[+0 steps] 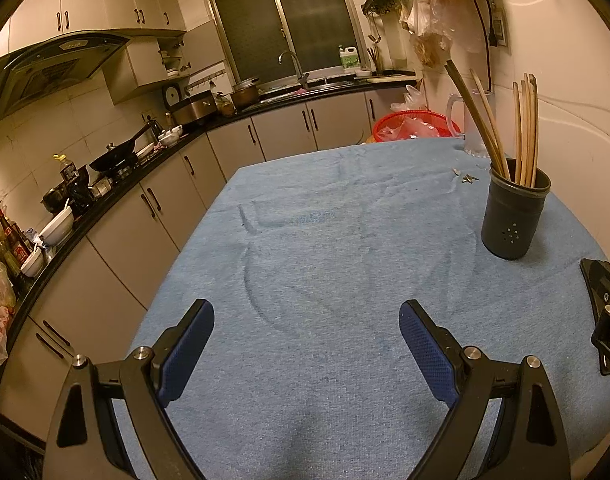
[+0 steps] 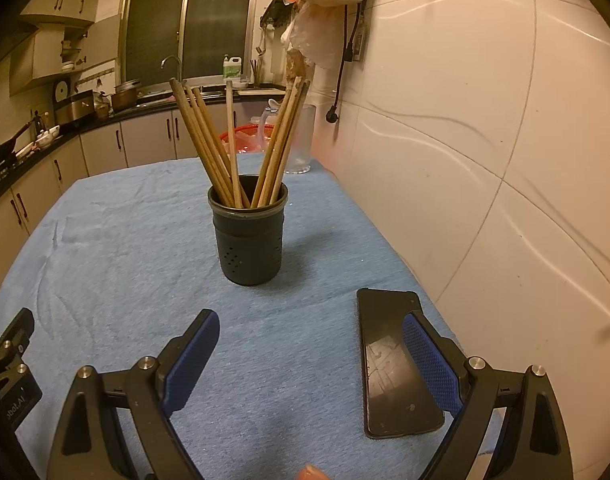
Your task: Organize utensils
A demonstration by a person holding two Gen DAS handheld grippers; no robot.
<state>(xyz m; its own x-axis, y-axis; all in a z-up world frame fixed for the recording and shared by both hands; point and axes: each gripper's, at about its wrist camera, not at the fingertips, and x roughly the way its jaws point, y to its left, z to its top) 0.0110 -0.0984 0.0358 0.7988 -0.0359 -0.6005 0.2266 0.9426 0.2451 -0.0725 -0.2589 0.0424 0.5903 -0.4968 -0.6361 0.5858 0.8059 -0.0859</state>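
- On the blue table cloth point(image 2: 117, 240), toward the wall side, stands the dark utensil holder point(image 2: 249, 240), upright, with all visible wooden chopsticks point(image 2: 225, 144) standing in it and fanning out in two bunches.
- Left gripper point(image 1: 307, 326): jaws spread wide, nothing between the blue pads, positioned over bare cloth. The holder point(image 1: 513, 220) sits ahead and to its right, well apart.
- Right gripper point(image 2: 311, 338): jaws spread wide, nothing held. The holder lies directly ahead, near but not touching.
- A black phone point(image 2: 389, 364) lies flat on the cloth under the right gripper's right finger; whether the pad touches it cannot be told.
- A clear glass pitcher point(image 1: 471, 120) stands beyond the holder at the far table edge; a few small scraps point(image 1: 467, 178) lie on the cloth between them.
- Step in hand (judgement): no loose utensil is visible on the cloth, so the sorting appears complete or at a pause, with both grippers idle.
- Next move (judgement): if any tidying remains, it calls for a straight approach by the right gripper to the chopstick shafts above the holder rim, closing on one bunch only.
- Caution (judgement): the holder is tall and narrow; a sideways push on the chopsticks may tip it. Keep the right finger clear of the phone.
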